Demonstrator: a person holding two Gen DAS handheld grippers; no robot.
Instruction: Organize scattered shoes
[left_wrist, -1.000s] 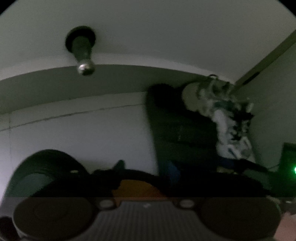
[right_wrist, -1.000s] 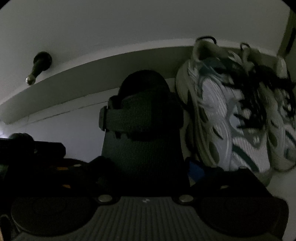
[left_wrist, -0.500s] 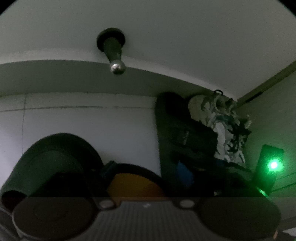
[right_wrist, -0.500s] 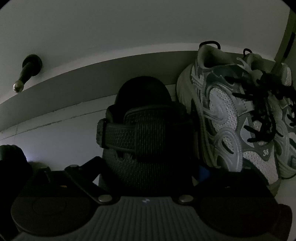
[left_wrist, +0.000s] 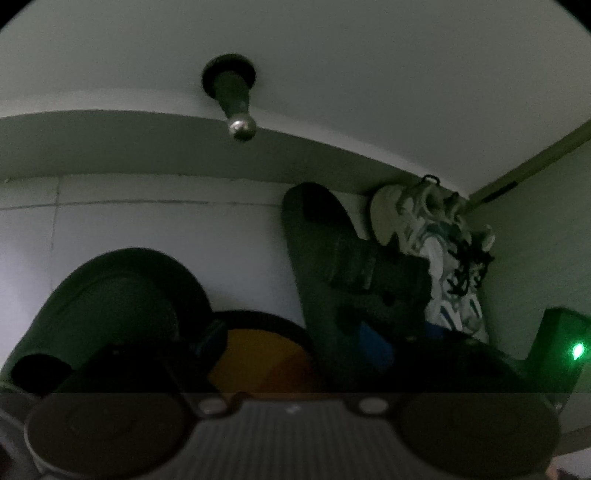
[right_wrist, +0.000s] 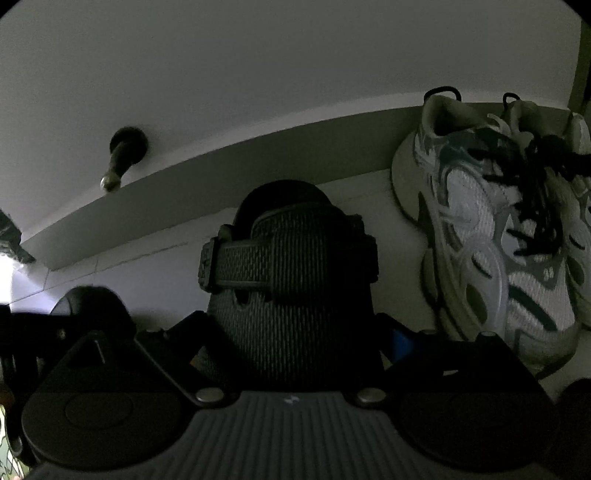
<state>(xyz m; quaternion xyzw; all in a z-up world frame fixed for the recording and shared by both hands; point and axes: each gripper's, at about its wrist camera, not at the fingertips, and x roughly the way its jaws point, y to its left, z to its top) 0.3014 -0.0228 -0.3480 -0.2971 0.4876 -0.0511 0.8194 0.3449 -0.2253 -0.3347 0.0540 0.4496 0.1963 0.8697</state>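
A dark green clog (right_wrist: 291, 280) with a strap stands on the floor with its heel toward the baseboard. My right gripper (right_wrist: 291, 343) is shut on its toe end; in the left wrist view the same clog (left_wrist: 354, 273) shows right of centre. A pair of white and teal sneakers (right_wrist: 491, 236) with black laces stands right of it, also in the left wrist view (left_wrist: 439, 251). My left gripper (left_wrist: 280, 354) holds a second dark clog (left_wrist: 114, 314) by its sole, whose orange underside (left_wrist: 258, 358) faces the camera. The left fingers are in deep shadow.
A dark doorstop (left_wrist: 236, 99) with a metal tip sticks out of the wall above the grey baseboard (left_wrist: 110, 147); it also shows in the right wrist view (right_wrist: 122, 158). A side wall (left_wrist: 546, 240) closes the corner at right. A green light (left_wrist: 577, 350) glows on the right device.
The left view has swung left, so the doorstop has slid rightward toward centre, and the held clog now shows more. The right gripper has moved closer along the green clog.
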